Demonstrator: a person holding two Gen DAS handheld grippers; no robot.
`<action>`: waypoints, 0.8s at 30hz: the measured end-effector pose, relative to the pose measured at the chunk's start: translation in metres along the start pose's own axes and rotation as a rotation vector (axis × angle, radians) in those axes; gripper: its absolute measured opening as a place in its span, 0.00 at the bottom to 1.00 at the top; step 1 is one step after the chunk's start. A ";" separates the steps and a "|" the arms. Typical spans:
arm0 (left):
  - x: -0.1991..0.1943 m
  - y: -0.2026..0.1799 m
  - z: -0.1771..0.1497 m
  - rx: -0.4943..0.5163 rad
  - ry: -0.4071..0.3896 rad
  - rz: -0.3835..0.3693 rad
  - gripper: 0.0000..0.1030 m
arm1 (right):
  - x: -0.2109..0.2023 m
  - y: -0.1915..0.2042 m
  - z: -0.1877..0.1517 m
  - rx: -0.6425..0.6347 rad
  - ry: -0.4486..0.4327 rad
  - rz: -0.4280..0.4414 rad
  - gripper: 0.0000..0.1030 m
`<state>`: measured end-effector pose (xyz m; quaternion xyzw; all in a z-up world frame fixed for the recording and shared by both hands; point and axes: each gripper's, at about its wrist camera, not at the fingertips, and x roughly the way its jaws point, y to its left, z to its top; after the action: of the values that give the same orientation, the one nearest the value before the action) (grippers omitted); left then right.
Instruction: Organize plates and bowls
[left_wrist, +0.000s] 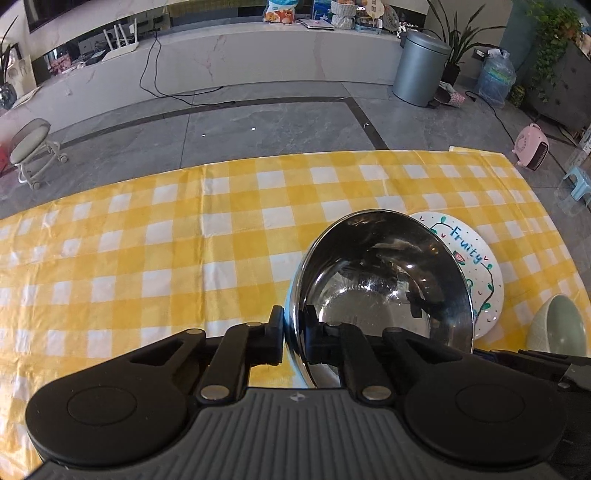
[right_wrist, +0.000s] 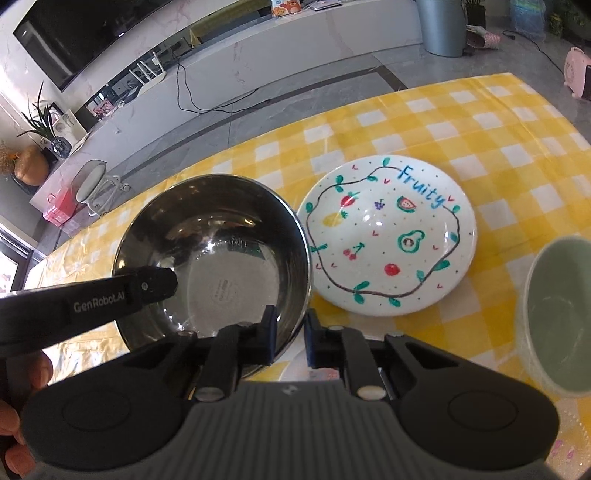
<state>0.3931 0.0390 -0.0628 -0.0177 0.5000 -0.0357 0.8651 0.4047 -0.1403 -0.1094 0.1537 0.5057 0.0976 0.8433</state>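
A shiny steel bowl (left_wrist: 384, 288) is gripped by both grippers on its near rim. My left gripper (left_wrist: 293, 336) is shut on the rim, one finger inside and one outside, and holds the bowl tilted. My right gripper (right_wrist: 290, 332) is shut on the same bowl (right_wrist: 214, 254) at its right near rim. The left gripper's finger (right_wrist: 147, 288) shows inside the bowl in the right wrist view. A white plate with fruit drawings and the word "Fruity" (right_wrist: 391, 236) lies flat just right of the bowl; it also shows in the left wrist view (left_wrist: 476, 258). A pale green bowl (right_wrist: 557, 314) stands at the right.
The table wears a yellow and white checked cloth (left_wrist: 147, 258). The green bowl (left_wrist: 557, 325) sits near the table's right edge. Something white with pink marks (right_wrist: 314, 371) lies under the right gripper. Beyond the table are grey floor, a stool (left_wrist: 31, 147) and a bin (left_wrist: 421, 66).
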 end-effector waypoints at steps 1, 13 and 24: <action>-0.004 0.001 -0.001 -0.011 0.003 -0.002 0.10 | -0.004 0.002 0.000 -0.008 -0.002 0.002 0.12; -0.086 -0.003 -0.027 -0.037 -0.050 0.016 0.10 | -0.081 0.020 -0.029 -0.035 -0.089 0.051 0.11; -0.144 0.006 -0.063 -0.062 -0.079 0.009 0.11 | -0.145 0.048 -0.076 -0.061 -0.123 0.092 0.11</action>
<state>0.2669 0.0564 0.0301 -0.0435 0.4664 -0.0157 0.8833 0.2689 -0.1302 -0.0068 0.1569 0.4420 0.1419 0.8717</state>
